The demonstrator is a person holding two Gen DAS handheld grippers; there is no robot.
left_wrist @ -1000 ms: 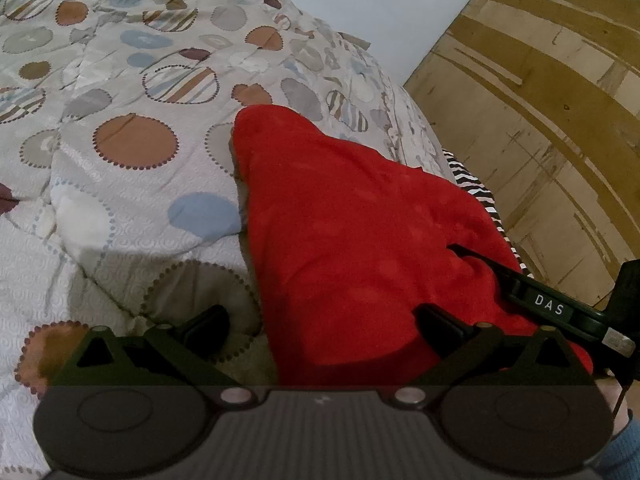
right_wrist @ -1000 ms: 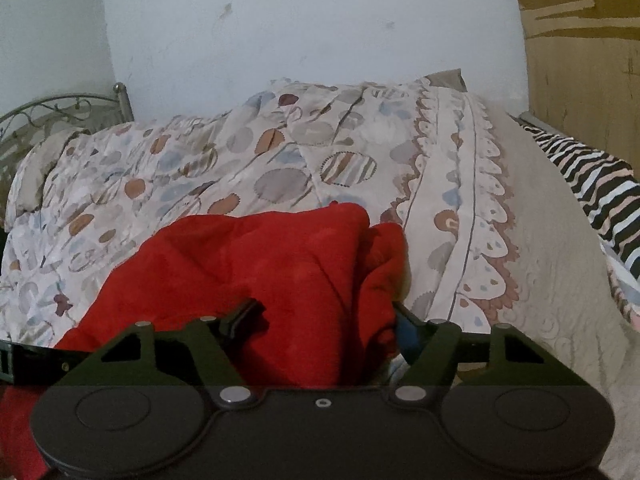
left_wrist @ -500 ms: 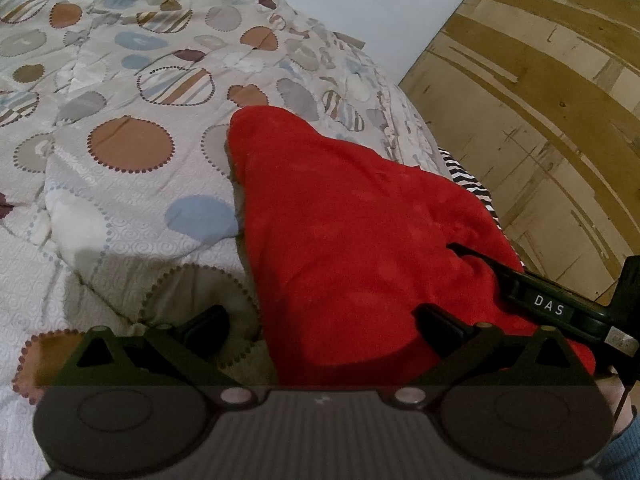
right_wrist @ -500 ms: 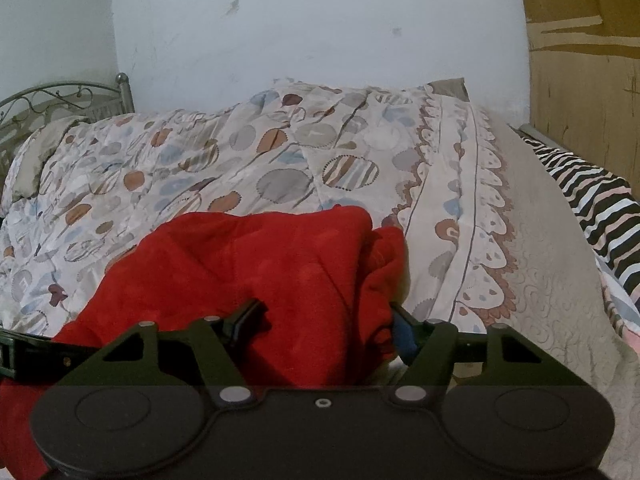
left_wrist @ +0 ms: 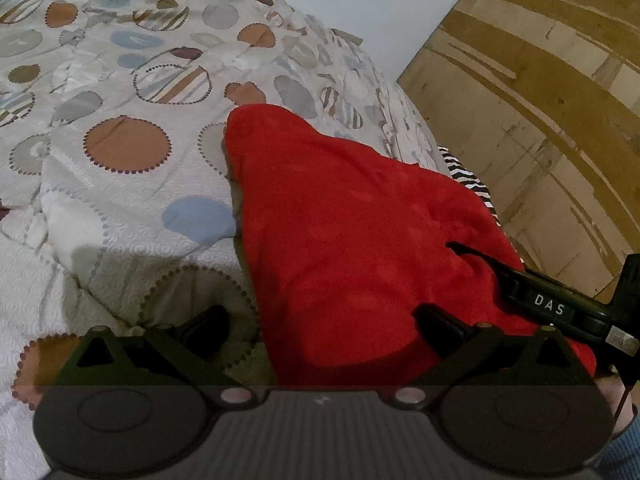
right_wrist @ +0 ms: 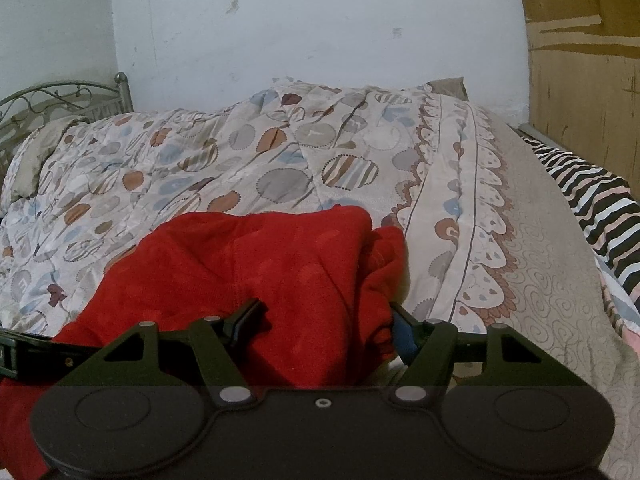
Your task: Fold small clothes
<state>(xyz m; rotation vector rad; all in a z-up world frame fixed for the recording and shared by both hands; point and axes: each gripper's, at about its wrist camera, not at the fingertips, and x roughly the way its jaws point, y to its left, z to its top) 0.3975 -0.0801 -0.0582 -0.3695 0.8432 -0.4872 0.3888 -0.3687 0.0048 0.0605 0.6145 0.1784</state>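
Note:
A red fleece garment (left_wrist: 360, 232) lies spread on the patterned quilt (left_wrist: 120, 184), one corner pointing away. My left gripper (left_wrist: 322, 322) stands open over the garment's near edge: its right finger (left_wrist: 436, 320) rests on the red cloth and its left finger (left_wrist: 208, 324) on the quilt. In the right wrist view the red garment (right_wrist: 260, 256) is bunched into a fold between the fingers of my right gripper (right_wrist: 326, 324). Those jaws stand wide apart, and the right finger is partly hidden behind the fold. One finger of the right gripper (left_wrist: 552, 304) pokes into the cloth from the right.
The quilt (right_wrist: 320, 152) covers a bed against a white wall (right_wrist: 320, 20). A black-and-white striped cloth (right_wrist: 592, 196) lies at the bed's right edge beside a wood panel (left_wrist: 540, 100). A metal bed head (right_wrist: 52, 100) stands at the far left. A blue sleeve (left_wrist: 624, 448) shows at bottom right.

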